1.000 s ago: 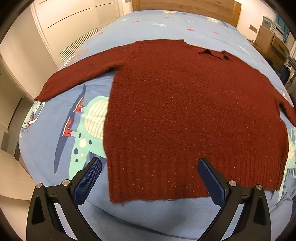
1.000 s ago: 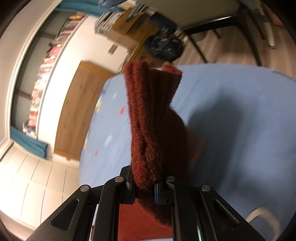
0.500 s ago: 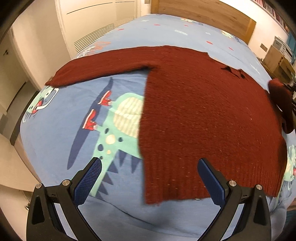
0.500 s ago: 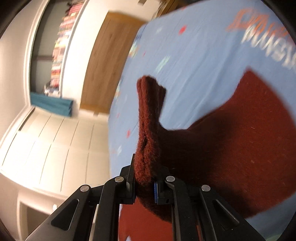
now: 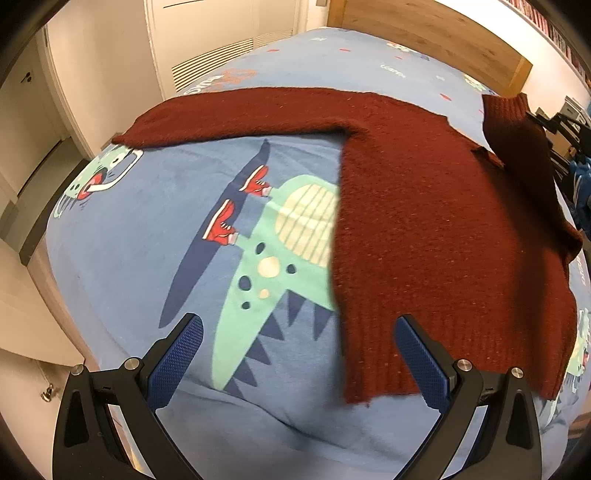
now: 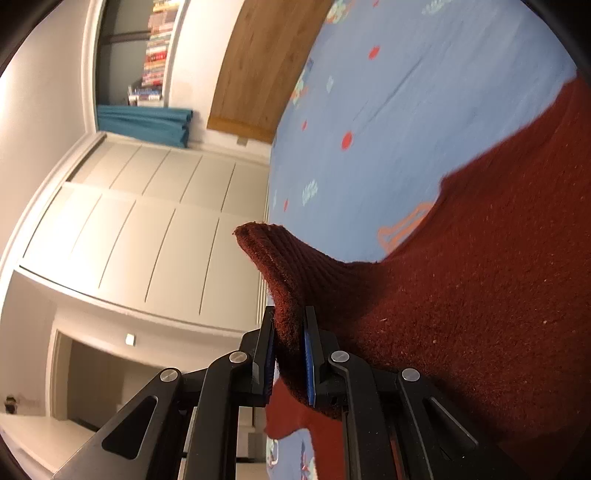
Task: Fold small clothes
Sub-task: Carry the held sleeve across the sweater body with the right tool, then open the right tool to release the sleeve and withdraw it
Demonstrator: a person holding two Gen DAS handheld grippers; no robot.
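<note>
A dark red knitted sweater [image 5: 436, 229] lies flat on the blue bed cover, its left sleeve [image 5: 236, 114] stretched out to the left. My left gripper [image 5: 297, 332] is open and empty, low over the cover beside the sweater's lower left hem. My right gripper [image 6: 289, 325] is shut on the ribbed cuff [image 6: 284, 266] of the right sleeve. It holds the cuff lifted over the sweater body [image 6: 498, 266]. In the left wrist view the raised sleeve [image 5: 513, 129] and the right gripper show at the far right.
The blue bed cover [image 5: 155, 229] has a green dinosaur print. A wooden headboard [image 5: 424, 33] stands at the far end. White wardrobe doors [image 6: 140, 236] and the bed's left edge [image 5: 55, 288] are close. Furniture stands at the far right.
My left gripper has shifted left, from over the hem's middle to its left corner. My right gripper has carried the sleeve cuff inward over the sweater body, still shut on it.
</note>
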